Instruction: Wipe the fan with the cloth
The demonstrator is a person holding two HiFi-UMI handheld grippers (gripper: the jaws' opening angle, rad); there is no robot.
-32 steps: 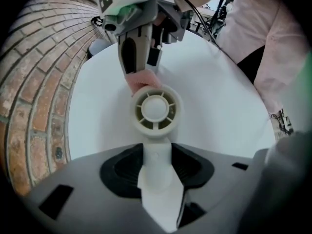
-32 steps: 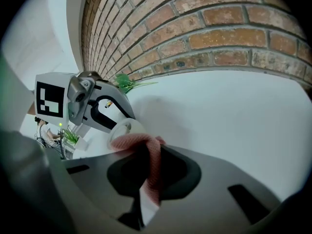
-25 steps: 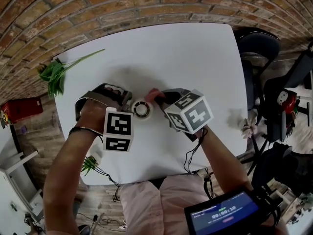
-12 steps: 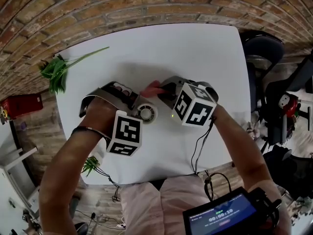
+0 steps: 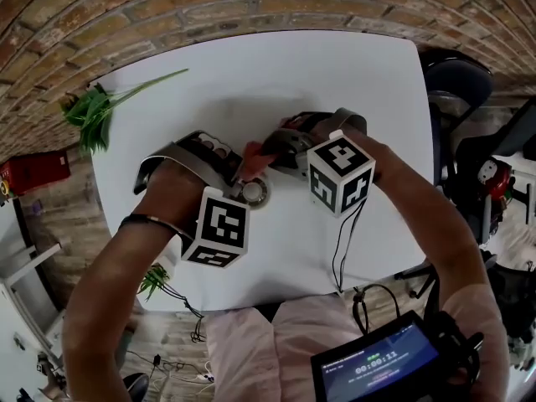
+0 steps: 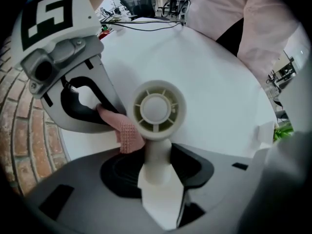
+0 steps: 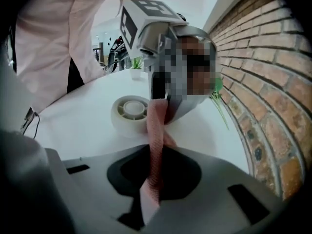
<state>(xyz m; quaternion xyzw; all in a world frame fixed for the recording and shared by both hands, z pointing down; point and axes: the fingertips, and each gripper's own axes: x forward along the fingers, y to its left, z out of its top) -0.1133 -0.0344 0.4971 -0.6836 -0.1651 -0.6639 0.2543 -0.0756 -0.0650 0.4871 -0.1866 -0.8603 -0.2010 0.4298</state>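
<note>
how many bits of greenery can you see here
2. A long-stemmed sprig lies at the far left corner of the table; a small tuft sits at its near left edge. The arms could hide more.

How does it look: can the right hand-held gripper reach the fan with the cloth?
Likely yes. The left hand-held gripper grips the fan by its stem, head exposed, and the cloth in the right hand-held gripper hangs right at the head's rim with nothing between.

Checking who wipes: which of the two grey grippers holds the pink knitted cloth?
The right gripper: its jaws pinch the pink knitted cloth; the left gripper clamps the small white fan.
</note>
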